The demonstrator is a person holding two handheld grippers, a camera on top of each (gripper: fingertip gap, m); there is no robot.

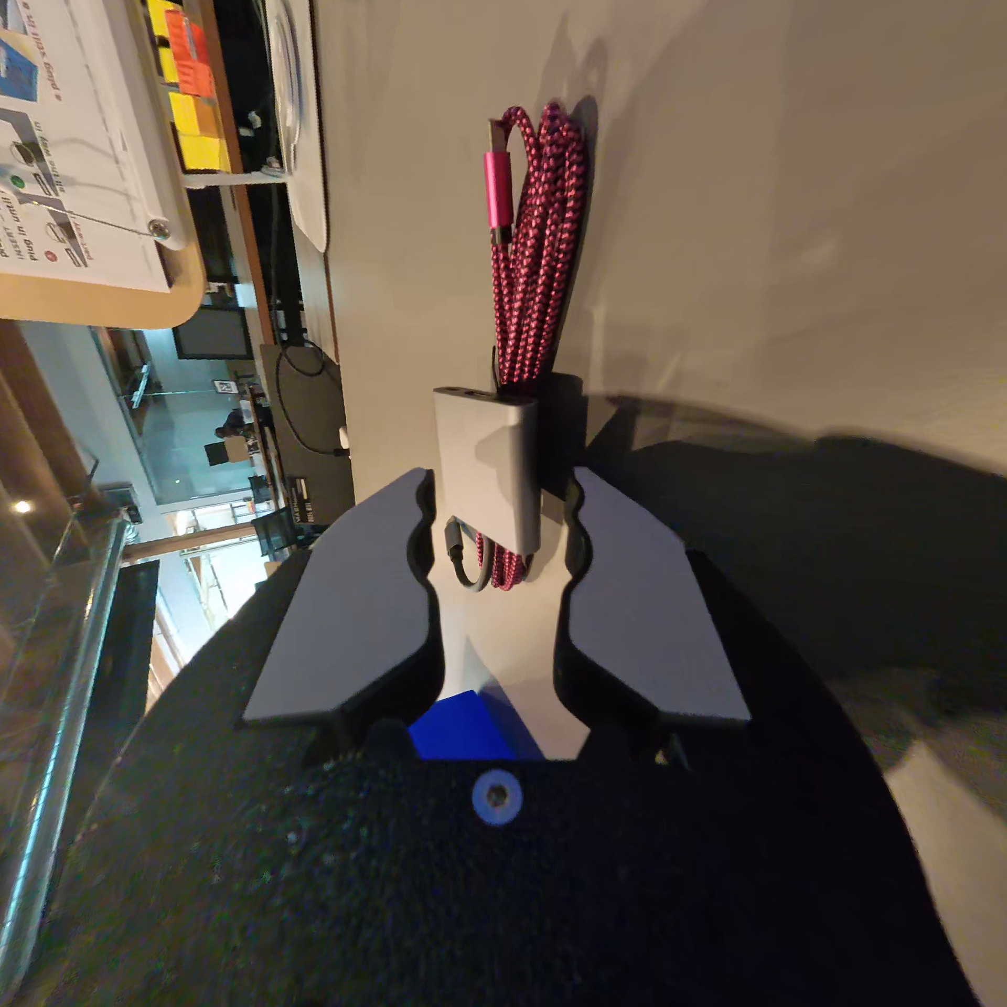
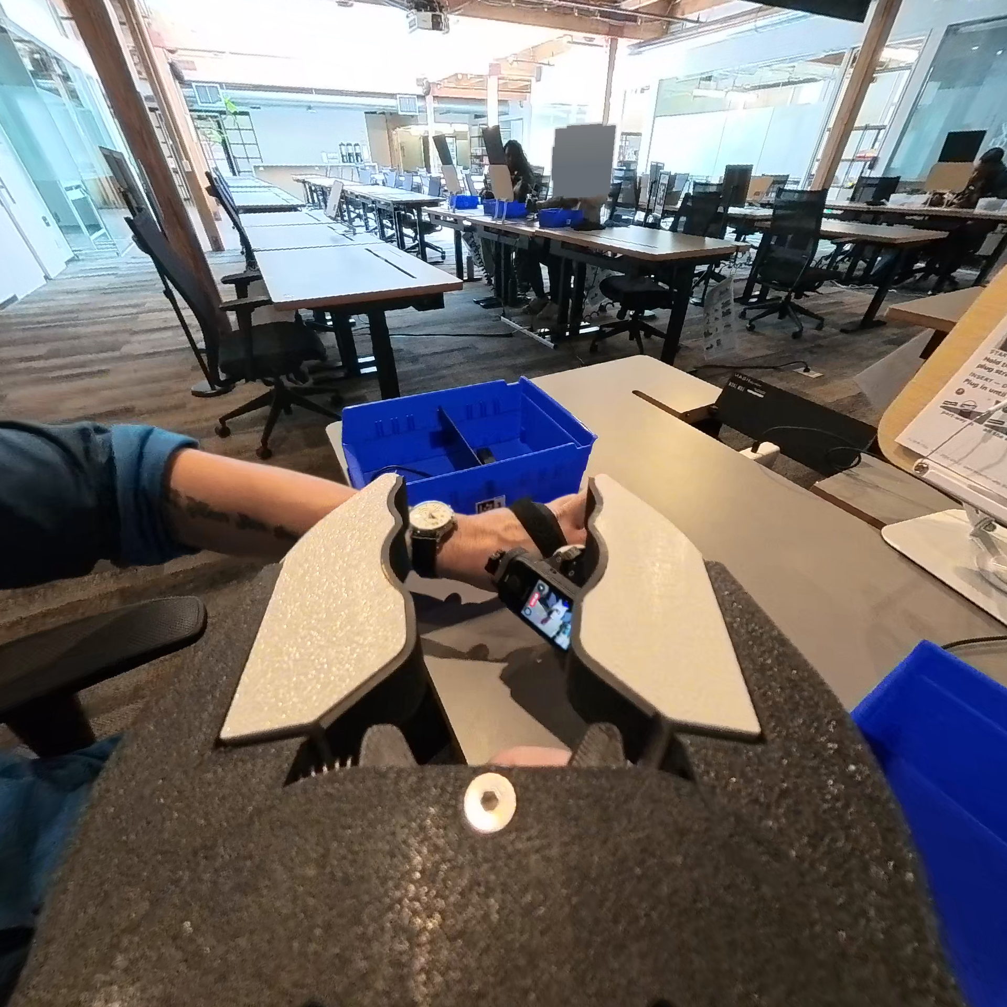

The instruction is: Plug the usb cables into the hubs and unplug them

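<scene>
The pale grey surface (image 1: 763, 218) carries a flat silver aluminium hub (image 1: 487, 468) lying atop a coiled magenta braided cable (image 1: 537, 261). The left tool (image 1: 501, 507) straddles the hub's near end, released, not yet pinching. The right tool (image 2: 496, 523) hangs spread and empty. The step looks like securing the hub; next comes clamping it. Its long axis runs straight away from the left tool, ports facing outward, the pink metal plug (image 1: 498, 188) lying parallel.

Grey table (image 1: 763, 218) bears hub (image 1: 485, 463), cable (image 1: 539, 218), bin (image 2: 468, 441).
</scene>
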